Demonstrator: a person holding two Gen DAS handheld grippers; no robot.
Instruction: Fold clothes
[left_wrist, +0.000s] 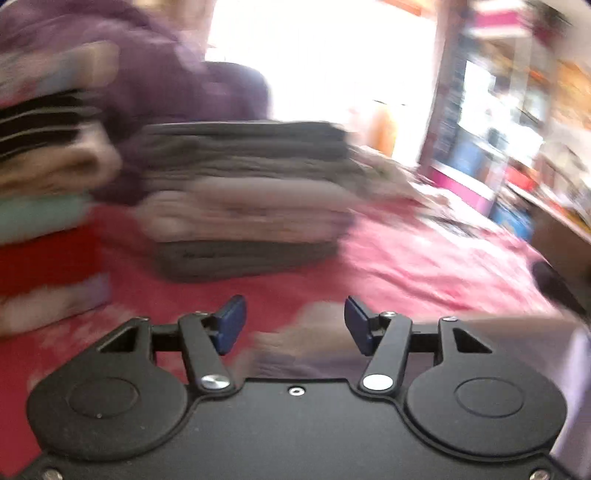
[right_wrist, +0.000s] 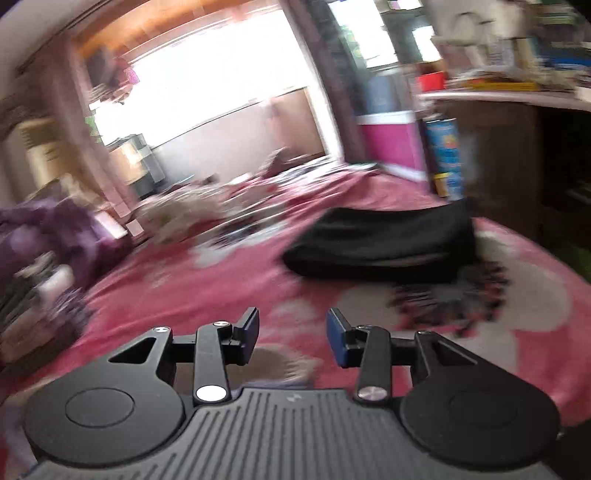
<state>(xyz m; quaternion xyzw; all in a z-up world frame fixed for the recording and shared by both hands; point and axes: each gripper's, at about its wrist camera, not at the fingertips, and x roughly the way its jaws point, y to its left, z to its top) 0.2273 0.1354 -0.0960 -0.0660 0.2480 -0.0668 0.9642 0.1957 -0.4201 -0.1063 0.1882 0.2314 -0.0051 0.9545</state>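
Both my left tongs (left_wrist: 294, 325) and right tongs (right_wrist: 291, 338) are spread, empty, over the pink patterned bedspread (right_wrist: 229, 280). Dark flat black garment (right_wrist: 384, 240) lies ahead of the right. Risk: both views smeared; I could miss its edge or topple the grey-beige folded stack (left_wrist: 247, 199).

Grey stack (left_wrist: 247, 199): folded grey and beige clothes, piled flat on the bed, edges roughly aligned; blurred.
Mixed stack (left_wrist: 48, 192): folded items in black, beige, teal, red and white, just left of the grey stack.
Black garment (right_wrist: 384, 240): dark, flattened, lying apart on the pink bedcover.
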